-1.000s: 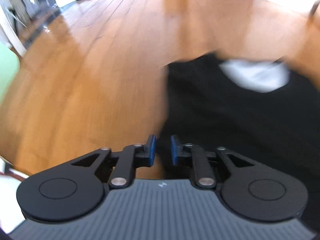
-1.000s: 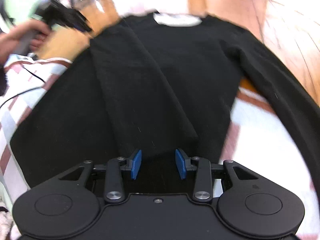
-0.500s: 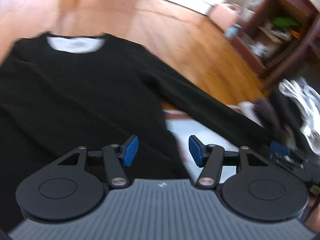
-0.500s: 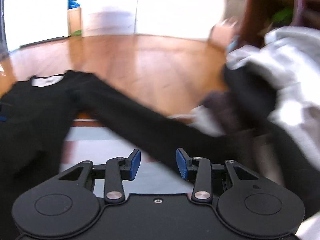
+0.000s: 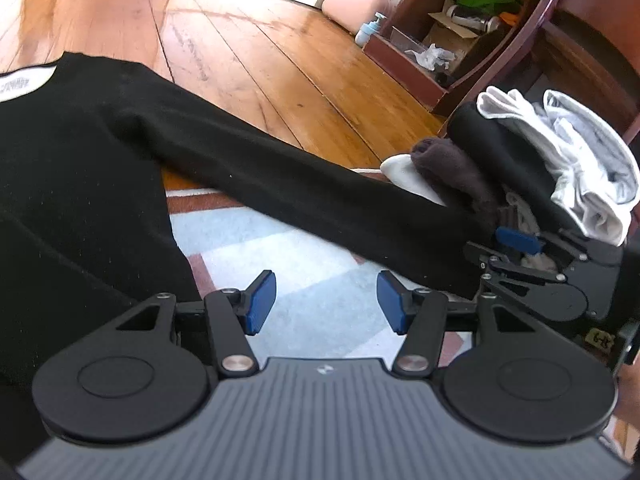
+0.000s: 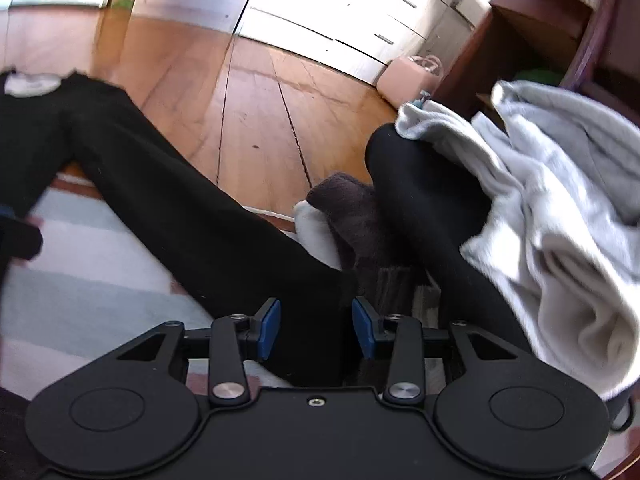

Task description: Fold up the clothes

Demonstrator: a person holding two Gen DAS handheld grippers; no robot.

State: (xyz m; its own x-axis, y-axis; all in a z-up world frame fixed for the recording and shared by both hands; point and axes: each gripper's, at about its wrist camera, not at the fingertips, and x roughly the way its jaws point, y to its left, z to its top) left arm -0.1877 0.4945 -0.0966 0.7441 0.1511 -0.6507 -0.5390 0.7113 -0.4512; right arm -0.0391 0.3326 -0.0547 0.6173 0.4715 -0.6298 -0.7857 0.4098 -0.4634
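Observation:
A black long-sleeved sweater [image 5: 68, 152] lies flat on a striped rug, its white neck label at the far left. Its right sleeve [image 5: 304, 196] stretches out to the right toward a pile of clothes. My left gripper [image 5: 326, 304] is open and empty, hovering over the rug beside the sweater's body, just below the sleeve. My right gripper [image 6: 316, 328] is open with the sleeve's cuff end [image 6: 304, 300] between its fingers. It also shows in the left wrist view [image 5: 520, 252] at the cuff.
A pile of clothes [image 6: 520, 208], grey-white, black and brown, lies right of the cuff. The striped rug [image 5: 280, 256] meets a wooden floor [image 5: 248, 56]. A dark wooden shelf unit [image 5: 472, 32] and a pink case [image 5: 356, 0] stand at the far right.
Both grippers swung right from the sweater's body toward the outstretched sleeve. My left gripper opened wider. My right gripper moved in over the cuff.

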